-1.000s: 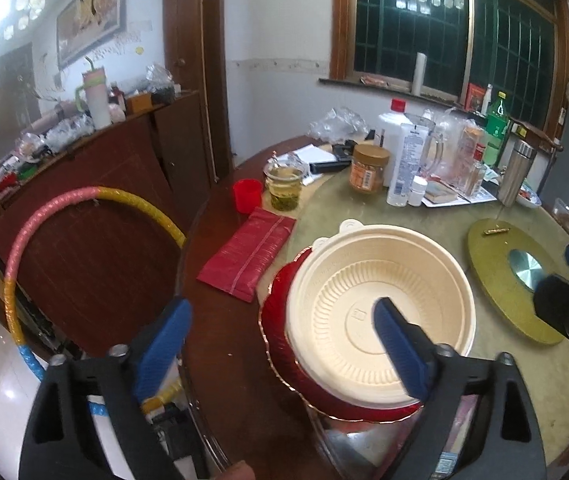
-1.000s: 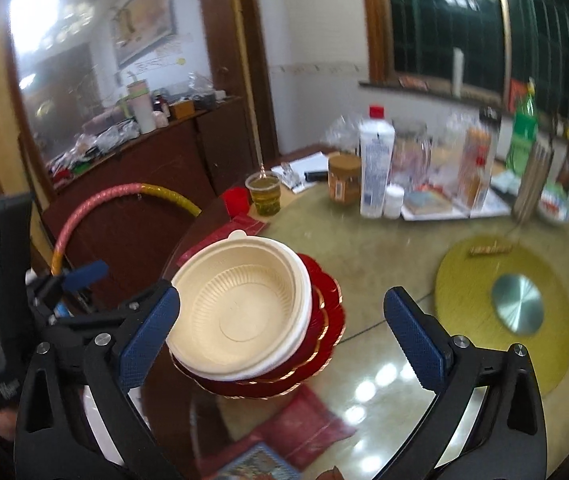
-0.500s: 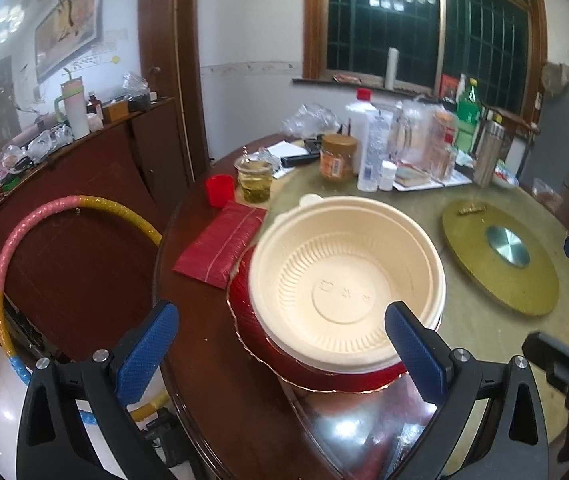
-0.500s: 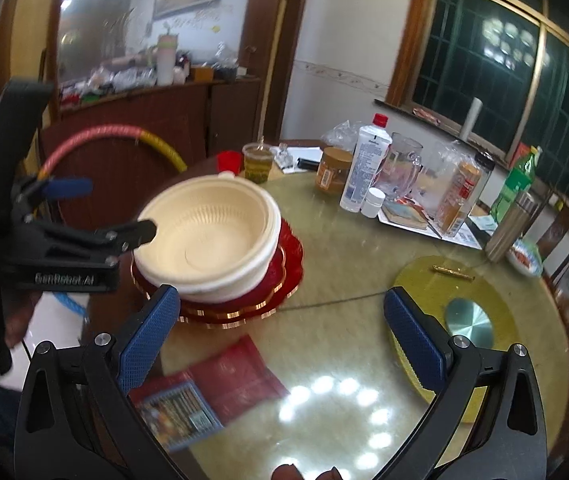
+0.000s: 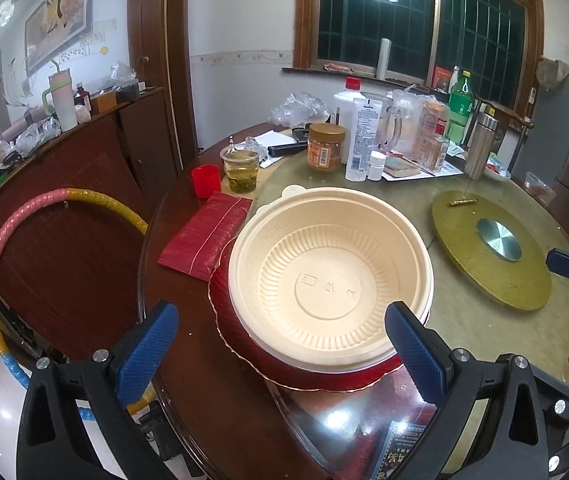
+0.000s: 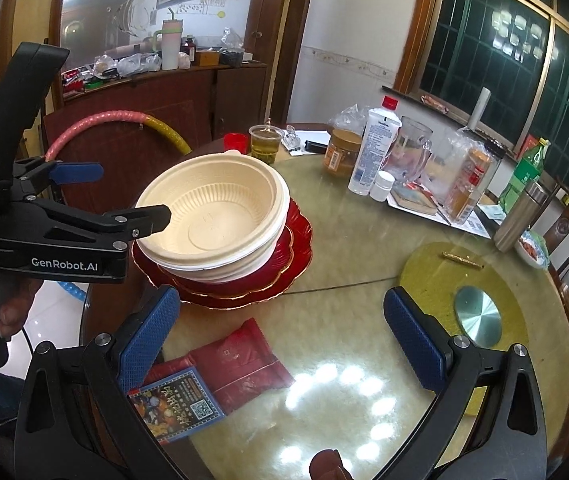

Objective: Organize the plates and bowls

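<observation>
A stack of cream disposable bowls (image 5: pixel 328 280) sits nested on a stack of red gold-rimmed plates (image 5: pixel 240 344) near the table's left edge. The bowls (image 6: pixel 216 216) and plates (image 6: pixel 284 268) also show in the right wrist view. My left gripper (image 5: pixel 284 348) is open and empty, just in front of the stack, its fingers apart from it. It shows from the side in the right wrist view (image 6: pixel 116 192). My right gripper (image 6: pixel 280 336) is open and empty, above the table to the right of the stack.
A round glass-topped table (image 6: pixel 344 248) carries a gold turntable (image 5: pixel 492 248), a red packet (image 5: pixel 204 236), a red cup (image 5: pixel 205 181), a tea cup (image 5: pixel 240 168), bottles and jars (image 5: pixel 360 140) at the back. Red packets and a leaflet (image 6: pixel 212 376) lie in front. A hoop (image 5: pixel 24 240) leans left.
My left gripper has drawn back from the bowl stack, its right finger no longer over the bowl. My right gripper has pulled back and to the right, away from the stack.
</observation>
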{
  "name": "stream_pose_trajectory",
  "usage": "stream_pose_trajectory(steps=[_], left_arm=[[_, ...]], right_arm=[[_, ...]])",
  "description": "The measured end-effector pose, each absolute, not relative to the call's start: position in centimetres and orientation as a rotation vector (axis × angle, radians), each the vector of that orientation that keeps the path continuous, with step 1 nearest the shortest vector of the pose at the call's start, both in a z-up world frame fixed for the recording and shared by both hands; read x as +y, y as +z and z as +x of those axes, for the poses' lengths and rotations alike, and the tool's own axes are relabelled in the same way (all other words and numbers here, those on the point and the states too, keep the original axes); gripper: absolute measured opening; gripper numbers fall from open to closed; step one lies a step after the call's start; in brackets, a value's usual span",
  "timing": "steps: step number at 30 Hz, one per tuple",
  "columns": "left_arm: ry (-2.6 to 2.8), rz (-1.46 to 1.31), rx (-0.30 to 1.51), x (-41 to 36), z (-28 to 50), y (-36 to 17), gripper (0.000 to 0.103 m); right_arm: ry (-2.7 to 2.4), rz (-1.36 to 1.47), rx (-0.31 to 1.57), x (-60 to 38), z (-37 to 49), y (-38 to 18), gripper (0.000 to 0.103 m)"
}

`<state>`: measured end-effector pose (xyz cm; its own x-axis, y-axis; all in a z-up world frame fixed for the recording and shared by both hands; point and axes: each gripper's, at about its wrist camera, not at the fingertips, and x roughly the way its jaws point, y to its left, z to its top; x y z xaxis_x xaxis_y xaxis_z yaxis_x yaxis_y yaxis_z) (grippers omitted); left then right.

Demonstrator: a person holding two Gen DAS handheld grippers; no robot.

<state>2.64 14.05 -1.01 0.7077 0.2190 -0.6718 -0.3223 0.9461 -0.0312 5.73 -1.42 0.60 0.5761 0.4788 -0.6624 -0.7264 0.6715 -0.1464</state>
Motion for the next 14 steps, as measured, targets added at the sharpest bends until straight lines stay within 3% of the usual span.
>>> stream_pose_trajectory(steps=[14], left_arm=[[0.267,-0.184,0.729,13.99,3.18,-1.0,0.103]], right_arm=[[0.728,-0.435,0.632,-0.98,5.92,0.65,0.103]])
